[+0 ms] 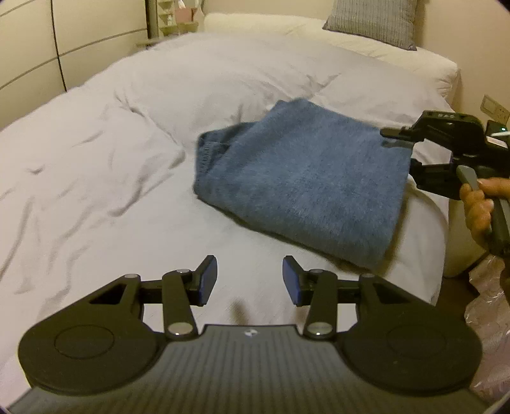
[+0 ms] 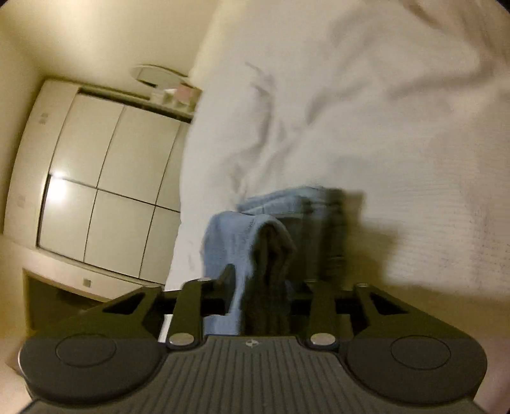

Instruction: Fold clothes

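Observation:
A folded blue fleecy garment [image 1: 302, 178] lies on the white bed [image 1: 127, 159], right of the middle. My left gripper [image 1: 250, 280] is open and empty, hovering over the sheet near the garment's front edge. My right gripper [image 1: 404, 153] comes in from the right, held by a hand, with its fingers on either side of the garment's right edge. In the right wrist view the blue cloth [image 2: 236, 254] bunches between the fingers of the right gripper [image 2: 264, 286], which is shut on it. That view is blurred and rotated.
A cream headboard cushion [image 1: 287, 25] and a grey pillow [image 1: 373, 19] lie at the far end of the bed. White wardrobe doors [image 1: 28, 47] stand on the left. A wall socket [image 1: 494, 108] and crinkled plastic wrap [image 1: 487, 296] are at the right.

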`<state>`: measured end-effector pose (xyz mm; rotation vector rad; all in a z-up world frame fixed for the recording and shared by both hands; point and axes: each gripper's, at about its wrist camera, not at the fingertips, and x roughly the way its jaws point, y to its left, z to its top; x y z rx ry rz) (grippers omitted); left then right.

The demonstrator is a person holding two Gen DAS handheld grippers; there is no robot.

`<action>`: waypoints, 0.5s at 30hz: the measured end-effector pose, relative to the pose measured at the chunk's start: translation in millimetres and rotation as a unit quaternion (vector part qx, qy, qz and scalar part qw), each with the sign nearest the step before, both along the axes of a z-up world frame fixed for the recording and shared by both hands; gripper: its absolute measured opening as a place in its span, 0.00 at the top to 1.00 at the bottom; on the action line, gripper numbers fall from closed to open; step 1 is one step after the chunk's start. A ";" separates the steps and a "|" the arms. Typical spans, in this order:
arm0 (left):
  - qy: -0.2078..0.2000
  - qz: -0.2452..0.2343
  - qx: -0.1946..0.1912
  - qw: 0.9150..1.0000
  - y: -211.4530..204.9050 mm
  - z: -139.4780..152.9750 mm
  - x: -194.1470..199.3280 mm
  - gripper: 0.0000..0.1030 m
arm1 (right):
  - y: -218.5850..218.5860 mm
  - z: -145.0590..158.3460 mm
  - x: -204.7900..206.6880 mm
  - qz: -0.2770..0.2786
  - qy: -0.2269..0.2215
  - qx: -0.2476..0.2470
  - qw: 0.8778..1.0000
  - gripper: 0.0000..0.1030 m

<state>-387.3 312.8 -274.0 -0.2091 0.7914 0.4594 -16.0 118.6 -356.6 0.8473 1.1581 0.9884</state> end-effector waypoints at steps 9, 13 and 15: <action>-0.020 -0.018 -0.005 1.000 3.1 -1.4 43.2 0.61 | 21.0 44.5 -13.6 0.059 -0.211 -0.008 0.976 0.84; -0.024 -0.032 -0.009 0.999 1.6 -10.0 65.9 0.61 | 13.9 55.8 -14.8 0.058 -0.251 -0.021 0.966 0.87; -0.021 -0.037 -0.010 0.999 1.7 -15.7 76.3 0.62 | 16.4 27.4 5.9 0.040 -0.211 -0.073 0.974 0.85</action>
